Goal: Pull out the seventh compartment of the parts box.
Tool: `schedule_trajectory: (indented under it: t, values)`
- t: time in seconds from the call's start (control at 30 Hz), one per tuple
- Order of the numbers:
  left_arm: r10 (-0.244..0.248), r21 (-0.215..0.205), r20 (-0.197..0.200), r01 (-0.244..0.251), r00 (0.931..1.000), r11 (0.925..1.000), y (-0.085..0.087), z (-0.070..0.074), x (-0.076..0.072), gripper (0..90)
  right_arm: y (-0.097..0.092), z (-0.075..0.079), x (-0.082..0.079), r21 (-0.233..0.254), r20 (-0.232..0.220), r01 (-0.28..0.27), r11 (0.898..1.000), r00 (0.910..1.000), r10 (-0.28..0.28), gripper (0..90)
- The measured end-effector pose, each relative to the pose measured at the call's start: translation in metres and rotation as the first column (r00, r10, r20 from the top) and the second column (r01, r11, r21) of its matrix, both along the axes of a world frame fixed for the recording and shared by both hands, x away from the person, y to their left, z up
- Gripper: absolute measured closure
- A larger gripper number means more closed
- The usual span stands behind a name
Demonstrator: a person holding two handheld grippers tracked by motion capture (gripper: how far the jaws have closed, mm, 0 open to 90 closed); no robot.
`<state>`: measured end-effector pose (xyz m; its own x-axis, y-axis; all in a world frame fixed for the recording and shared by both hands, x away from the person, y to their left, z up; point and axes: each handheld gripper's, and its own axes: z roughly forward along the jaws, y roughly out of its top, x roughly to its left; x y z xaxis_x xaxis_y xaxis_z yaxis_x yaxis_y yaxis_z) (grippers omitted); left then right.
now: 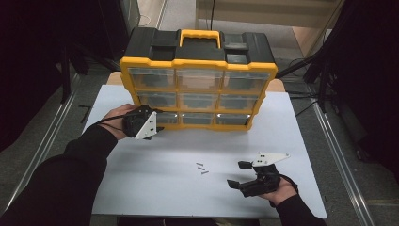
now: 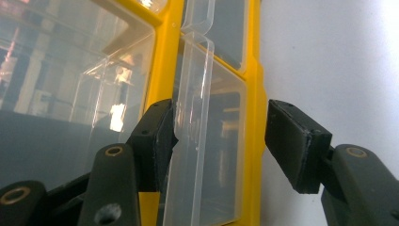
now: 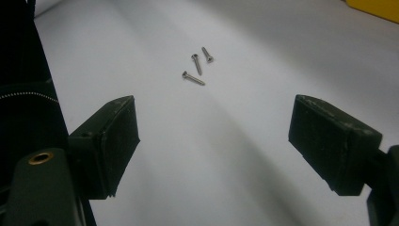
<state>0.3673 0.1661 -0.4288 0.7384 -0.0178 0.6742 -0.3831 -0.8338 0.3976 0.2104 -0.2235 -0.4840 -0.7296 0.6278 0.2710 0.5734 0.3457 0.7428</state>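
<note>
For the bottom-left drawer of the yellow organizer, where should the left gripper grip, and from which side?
Grip the drawer's clear pull tab, coming straight at the organizer's front. The tab is a thin lip jutting outward, so the left gripper's jaws can straddle it. One pad already touches it; the other stands off.

A white table (image 1: 141, 188) stands on a grey floor (image 1: 42, 122). Metal rails (image 1: 47, 141) run along both sides. Far off lies a pale wooden board (image 1: 263, 12); the left and right edges are dark.
</note>
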Motion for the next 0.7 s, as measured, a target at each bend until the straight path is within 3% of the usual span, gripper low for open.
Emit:
schedule_trajectory:
  t: [0.07,0.23,0.27,0.37,0.47,0.5,0.53,0.63,0.7]
  values:
    - [-0.006,0.001,0.013,0.006,0.9999,1.0,0.0002,-0.0012,-0.0004,42.4,0.0002,0.0,-0.0001,0.001,0.001,-0.001,1.0,1.0,0.001,17.7]
    - [0.018,-0.018,-0.004,-0.018,0.9998,0.9997,-0.0008,-0.0018,-0.0012,42.4,0.0001,0.0001,-0.0002,0.001,0.001,-0.002,1.0,1.0,0.002,17.7]
    - [0.037,0.005,0.001,-0.037,0.9993,0.9993,-0.0024,-0.0061,-0.0018,42.4,0.0001,0.0001,-0.0005,0.003,0.0,-0.005,1.0,1.0,0.005,17.6]
    - [0.038,0.003,0.002,-0.038,0.9993,0.9993,-0.0026,-0.0062,-0.0019,42.5,-0.0001,0.0001,-0.0005,0.003,0.0,-0.004,1.0,1.0,0.004,17.6]
    - [0.051,-0.018,0.021,-0.051,0.9985,0.9985,-0.0022,-0.0053,-0.0013,54.7,-0.0003,0.0001,-0.0005,0.001,0.001,-0.004,1.0,1.0,0.004,17.7]
    - [0.058,-0.023,0.029,-0.057,0.9979,0.9981,-0.0022,-0.0047,-0.0009,54.7,-0.0002,0.0,-0.0004,0.001,0.0,-0.004,1.0,1.0,0.004,17.7]
    - [0.063,-0.023,0.04,-0.062,0.9972,0.9978,-0.0021,-0.0039,-0.0006,63.1,0.0001,0.0,-0.0003,0.002,-0.001,-0.005,1.0,1.0,0.005,17.6]
    - [0.075,-0.026,0.065,-0.074,0.995,0.9969,-0.0025,-0.0035,-0.0005,67.7,0.0004,0.0,-0.0004,0.001,-0.001,-0.005,1.0,1.0,0.005,17.6]
    - [0.081,-0.033,0.06,-0.079,0.995,0.9963,-0.0028,-0.0029,0.0003,71.8,0.0004,-0.0001,-0.0004,0.0,-0.001,-0.005,1.0,1.0,0.005,17.7]
